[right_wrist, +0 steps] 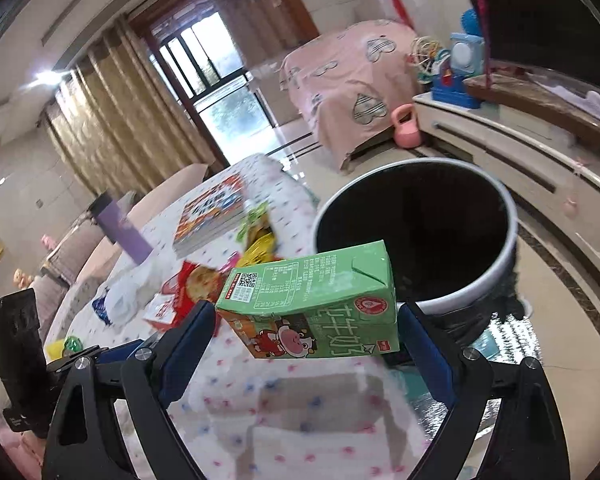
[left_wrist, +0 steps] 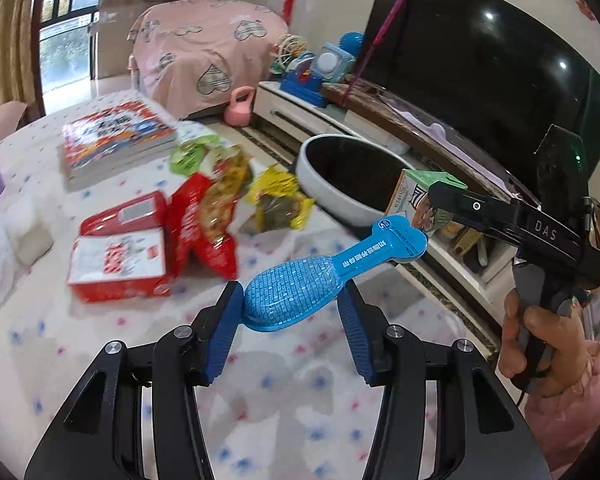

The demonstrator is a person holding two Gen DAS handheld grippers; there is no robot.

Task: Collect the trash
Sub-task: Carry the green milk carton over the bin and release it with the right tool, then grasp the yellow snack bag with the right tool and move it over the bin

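Note:
My left gripper (left_wrist: 290,296) is shut on a blue spoon-shaped plastic package (left_wrist: 296,292), whose flat handle end sticks out toward the bin. My right gripper (right_wrist: 306,312) is shut on a green milk carton (right_wrist: 312,300) lying on its side between the blue pads. In the left wrist view that right gripper (left_wrist: 440,200), held by a hand (left_wrist: 540,340), carries the carton (left_wrist: 414,200) just beside the bin. The round white bin (right_wrist: 500,264) with a black liner stands open beyond the table edge. Red snack bags (left_wrist: 196,232), a yellow wrapper (left_wrist: 278,200) and a green wrapper (left_wrist: 190,156) lie on the table.
The table (left_wrist: 260,400) has a white cloth with pink and blue dots. On it are a red box (left_wrist: 120,260), a stack of books (left_wrist: 116,136), a purple bottle (right_wrist: 120,228) and a white plastic bag (right_wrist: 128,292). A TV stand (right_wrist: 520,148) runs behind the bin.

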